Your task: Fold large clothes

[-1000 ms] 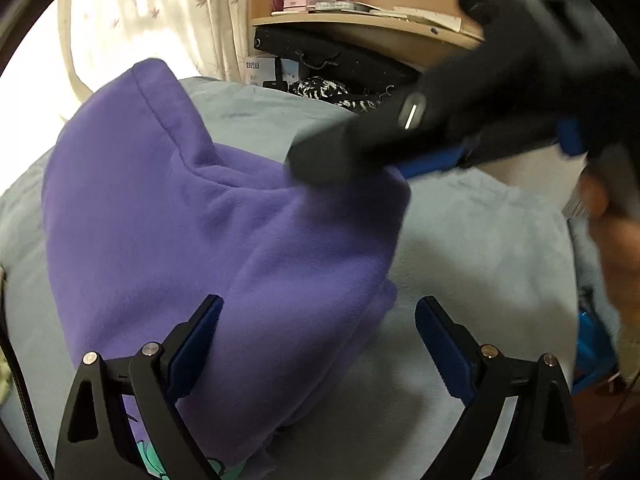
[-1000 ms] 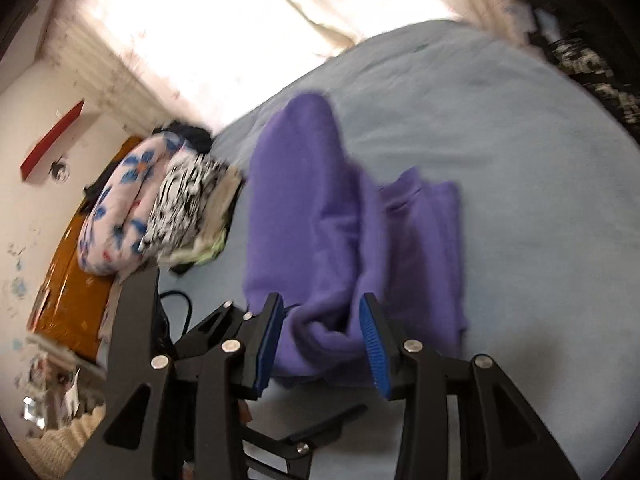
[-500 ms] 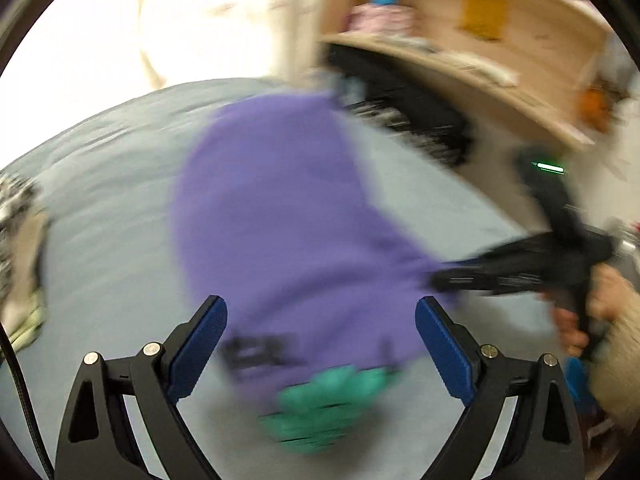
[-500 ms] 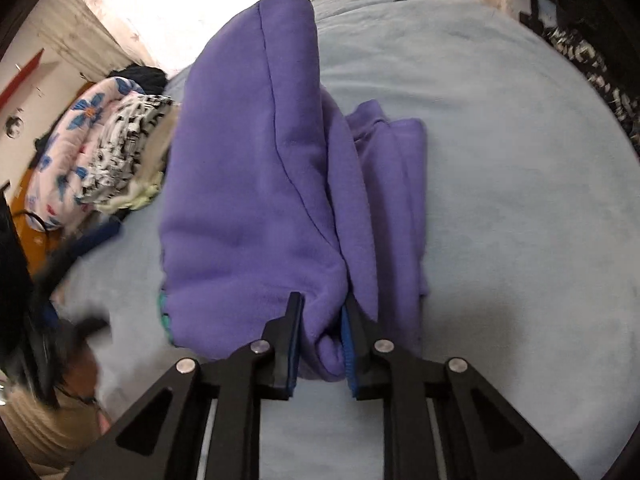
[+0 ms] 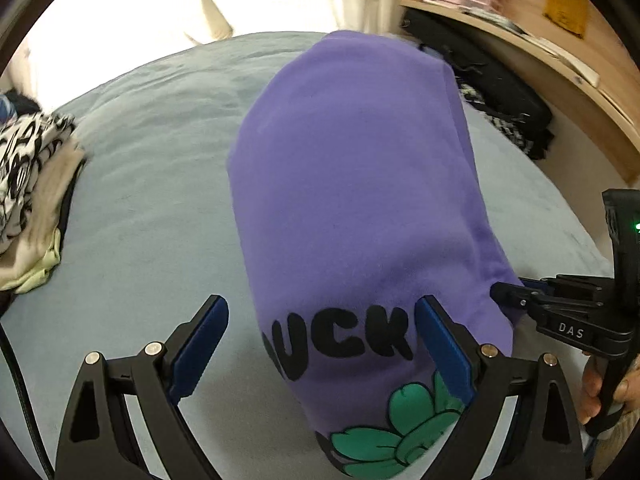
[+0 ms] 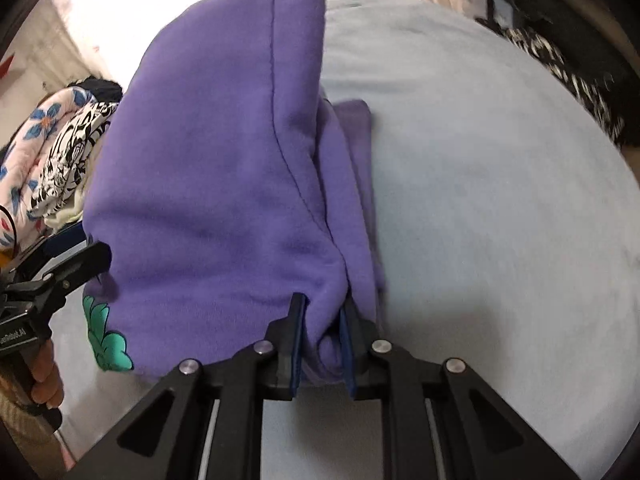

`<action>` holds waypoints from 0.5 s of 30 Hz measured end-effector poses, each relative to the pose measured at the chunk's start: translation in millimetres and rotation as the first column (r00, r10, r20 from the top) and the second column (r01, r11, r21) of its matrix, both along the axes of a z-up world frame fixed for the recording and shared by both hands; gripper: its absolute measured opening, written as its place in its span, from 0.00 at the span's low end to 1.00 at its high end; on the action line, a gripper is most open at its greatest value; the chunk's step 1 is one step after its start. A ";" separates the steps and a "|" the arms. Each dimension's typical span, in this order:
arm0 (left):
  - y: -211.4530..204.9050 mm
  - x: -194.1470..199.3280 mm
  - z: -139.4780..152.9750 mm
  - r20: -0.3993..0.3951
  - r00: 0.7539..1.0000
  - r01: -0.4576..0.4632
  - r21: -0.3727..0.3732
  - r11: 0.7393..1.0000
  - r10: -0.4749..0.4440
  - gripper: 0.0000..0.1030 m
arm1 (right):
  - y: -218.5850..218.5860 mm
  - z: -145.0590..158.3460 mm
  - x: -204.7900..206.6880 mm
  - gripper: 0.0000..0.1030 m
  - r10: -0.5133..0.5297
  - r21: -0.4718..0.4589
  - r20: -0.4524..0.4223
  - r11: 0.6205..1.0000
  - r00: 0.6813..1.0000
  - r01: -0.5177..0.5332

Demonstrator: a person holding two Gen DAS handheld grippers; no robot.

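A folded purple sweatshirt [image 5: 352, 184] with black letters and a green flower print lies on the pale blue bed. It also shows in the right wrist view [image 6: 224, 184]. My left gripper [image 5: 320, 344] is open, its jaws either side of the near printed end. My right gripper [image 6: 322, 340] is shut on a thick fold at the sweatshirt's near right edge. The right gripper also shows in the left wrist view [image 5: 516, 296] at the sweatshirt's right side. The left gripper shows in the right wrist view [image 6: 76, 256] at the sweatshirt's left side.
A stack of folded clothes [image 5: 28, 188] sits at the bed's left edge; it also shows in the right wrist view [image 6: 52, 160]. A wooden shelf [image 5: 520, 32] with boxes and dark bags [image 5: 496, 92] stands at the far right. Curtains hang behind the bed [image 5: 152, 208].
The right gripper closed onto the sweatshirt's edge fold. The left gripper swung around to the printed end, staying open. The sweatshirt now lies more compact.
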State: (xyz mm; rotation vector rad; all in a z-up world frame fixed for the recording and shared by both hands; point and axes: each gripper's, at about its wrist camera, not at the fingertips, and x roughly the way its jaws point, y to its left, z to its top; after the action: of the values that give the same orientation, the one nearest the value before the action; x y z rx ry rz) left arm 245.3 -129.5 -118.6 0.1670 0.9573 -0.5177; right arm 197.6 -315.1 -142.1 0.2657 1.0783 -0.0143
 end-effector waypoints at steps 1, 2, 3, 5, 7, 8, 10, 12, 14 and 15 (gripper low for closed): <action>0.1 0.0 -1.8 -0.016 1.000 0.001 -0.005 1.000 -0.001 0.91 | 0.8 -7.7 5.4 0.15 0.005 -0.003 -0.013 1.000 1.000 -0.005; -0.6 5.8 -10.4 -0.052 0.999 0.006 -0.018 1.000 -0.007 0.91 | 1.7 -17.8 9.3 0.15 0.010 -0.008 -0.022 1.000 1.000 -0.010; 1.2 10.1 -14.2 -0.065 0.998 0.004 -0.026 1.000 -0.006 0.93 | 3.3 -23.0 9.9 0.15 0.010 -0.021 -0.015 1.000 1.000 -0.011; 7.6 18.7 -23.3 -0.113 0.993 -0.037 -0.073 0.997 0.029 0.98 | 4.6 -21.3 5.2 0.15 0.009 -0.039 0.005 0.999 1.000 -0.008; 15.5 18.9 -27.5 -0.147 0.988 -0.054 -0.122 0.991 0.036 0.98 | 2.8 -17.6 0.3 0.15 0.009 -0.034 0.009 0.999 1.000 -0.008; 17.9 16.4 -26.4 -0.139 0.990 -0.055 -0.133 0.990 0.036 0.98 | 3.0 -14.9 -1.2 0.16 0.009 -0.027 0.010 1.000 1.000 -0.009; 19.7 10.1 -20.2 -0.104 0.994 -0.049 -0.113 0.992 0.038 0.98 | 4.3 -8.3 -2.0 0.17 0.014 -0.017 0.008 1.000 1.000 -0.014; 20.9 7.3 -12.6 -0.086 0.996 -0.040 -0.098 0.994 0.031 0.98 | 10.7 -0.5 -2.8 0.19 0.014 0.005 0.001 1.000 1.000 -0.014; 24.7 7.5 -4.0 -0.089 0.996 -0.032 -0.115 0.993 0.022 0.98 | 7.9 7.5 -3.1 0.22 0.014 0.029 -0.005 0.999 1.000 -0.014; 27.5 7.5 2.5 -0.089 0.996 -0.031 -0.133 0.991 0.019 0.98 | 7.7 12.3 -2.9 0.25 0.017 0.038 0.000 0.999 1.000 -0.017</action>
State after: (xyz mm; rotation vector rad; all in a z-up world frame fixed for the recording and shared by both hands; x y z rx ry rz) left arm 252.8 -102.0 -116.1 0.0115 1.0055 -0.5682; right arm 194.6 -307.3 -129.8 0.2906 1.0819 0.0210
